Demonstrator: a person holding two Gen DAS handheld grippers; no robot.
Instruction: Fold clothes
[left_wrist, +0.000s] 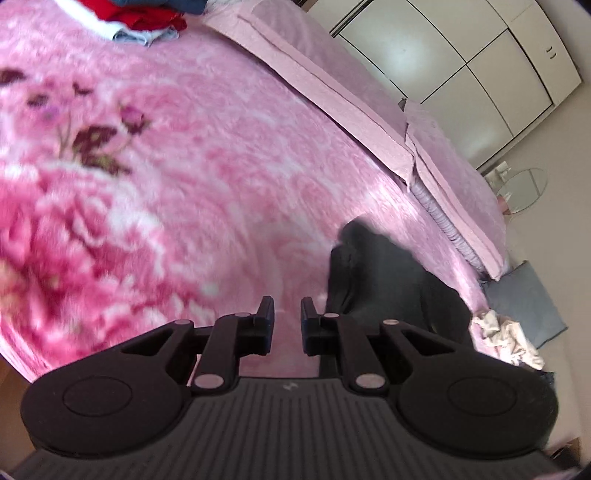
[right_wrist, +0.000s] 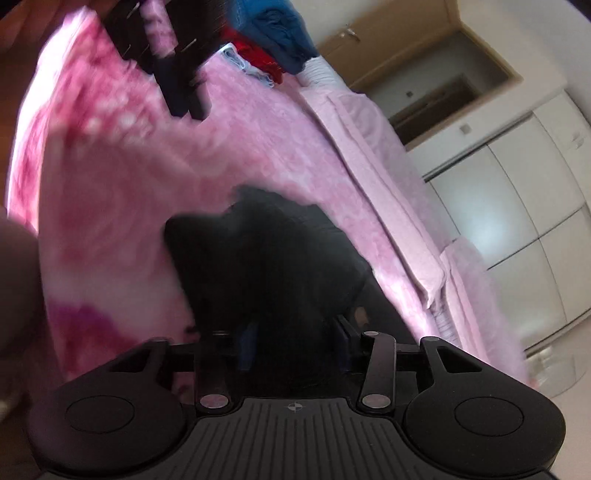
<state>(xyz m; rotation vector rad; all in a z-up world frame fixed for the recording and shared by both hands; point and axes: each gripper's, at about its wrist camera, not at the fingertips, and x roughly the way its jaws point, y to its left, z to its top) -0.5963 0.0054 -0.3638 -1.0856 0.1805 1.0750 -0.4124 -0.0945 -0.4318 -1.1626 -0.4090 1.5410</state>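
Hovering with its fingers slightly apart and gripping nothing, the left hand-held gripper hangs over the fuzzy pink floral blanket covering the bed. The right hand-held gripper reaches into the crumpled black garment; whether it grips is hidden. Red and blue clothes lie piled beyond, white wardrobe doors behind.
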